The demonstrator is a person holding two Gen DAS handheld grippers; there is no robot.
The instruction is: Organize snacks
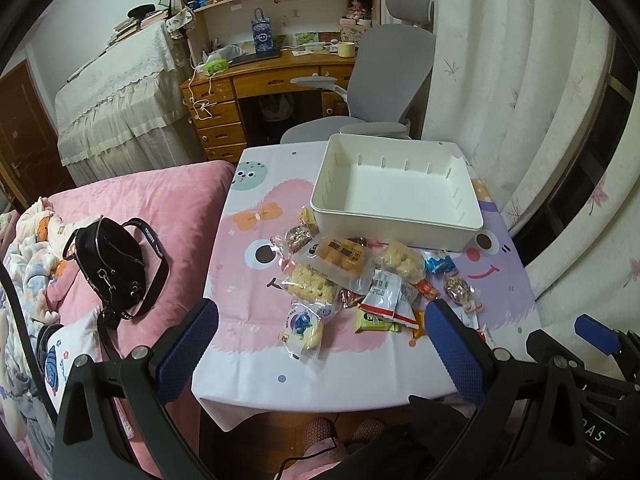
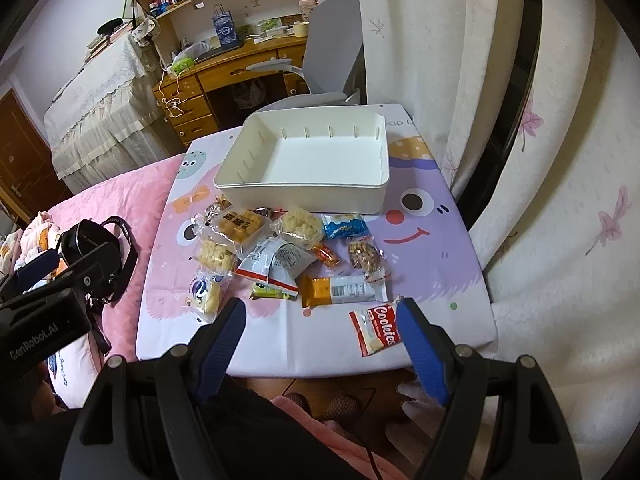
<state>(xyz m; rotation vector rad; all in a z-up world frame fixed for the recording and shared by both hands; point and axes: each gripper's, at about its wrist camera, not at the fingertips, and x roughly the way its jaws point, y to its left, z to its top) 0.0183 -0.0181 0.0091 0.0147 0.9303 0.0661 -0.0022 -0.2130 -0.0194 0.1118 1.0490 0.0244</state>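
A white plastic bin (image 1: 400,222) (image 2: 304,196) stands empty at the far side of a small table with a cartoon cloth (image 1: 248,360) (image 2: 432,280). In front of it lies a heap of several wrapped snacks (image 1: 348,268) (image 2: 272,256): cakes, rice puffs, nut bars, an orange wafer pack (image 2: 340,290). A red and white Cookies packet (image 2: 374,330) lies apart near the front edge. My left gripper (image 1: 322,344) hangs open above the front of the heap, holding nothing. My right gripper (image 2: 320,340) is open too, its right finger next to the Cookies packet.
A pink bed (image 1: 160,200) with a black bag (image 1: 112,268) lies left of the table. A grey office chair (image 1: 384,80) and a wooden desk (image 1: 256,76) stand behind it. A white curtain (image 1: 520,100) hangs along the right. A person's slippered feet (image 2: 320,404) show below the table's front edge.
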